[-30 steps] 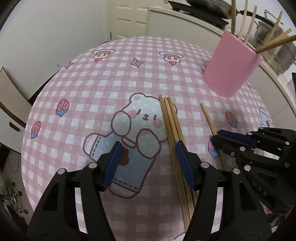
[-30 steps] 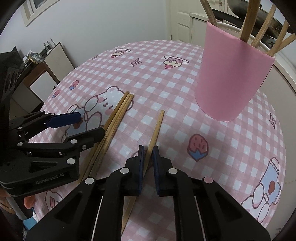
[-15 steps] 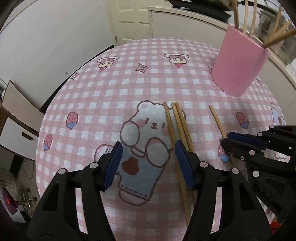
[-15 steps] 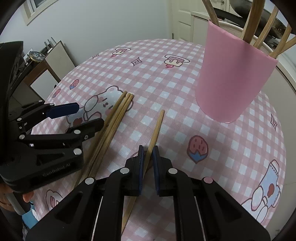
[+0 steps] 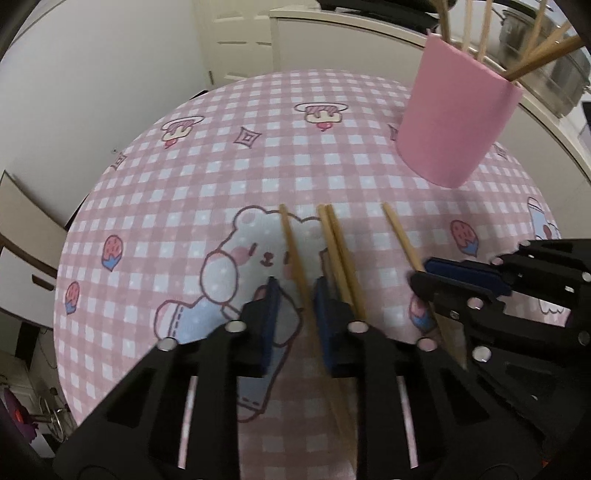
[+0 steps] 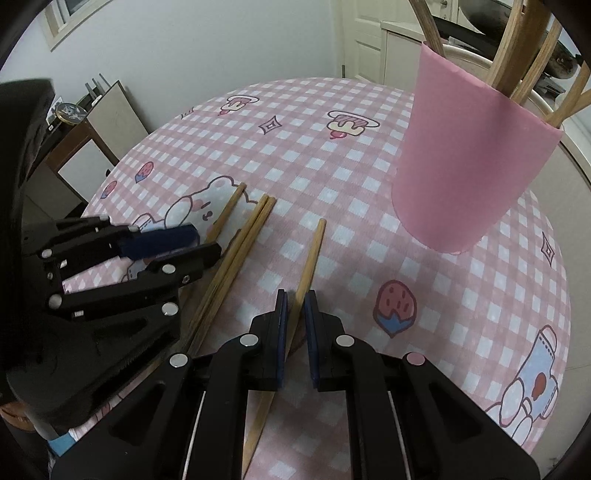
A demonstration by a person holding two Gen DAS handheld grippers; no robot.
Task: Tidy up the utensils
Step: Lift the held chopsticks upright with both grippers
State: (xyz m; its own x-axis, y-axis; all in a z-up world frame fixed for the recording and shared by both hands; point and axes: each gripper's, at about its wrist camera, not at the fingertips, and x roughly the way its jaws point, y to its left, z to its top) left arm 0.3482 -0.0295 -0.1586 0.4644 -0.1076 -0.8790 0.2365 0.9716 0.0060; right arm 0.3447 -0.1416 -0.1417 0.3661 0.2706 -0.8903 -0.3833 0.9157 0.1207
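On the pink checked tablecloth lie several wooden chopsticks. My left gripper points down at them and its jaws are closing. The leftmost chopstick runs between the blue pads, close to the right one, with a gap still showing on its left. A pair of chopsticks lies just right of that gripper. My right gripper is shut on a single chopstick, low over the cloth. A pink cup holding several upright chopsticks stands at the far right.
The round table's edge curves away at the left, with low furniture on the floor beyond it. A white counter with metal pots runs behind the cup. My two grippers sit close side by side.
The left jaws have gone from wide apart to narrow around the leftmost chopstick. That chopstick has slid left, away from the other two. The right gripper has kept still.
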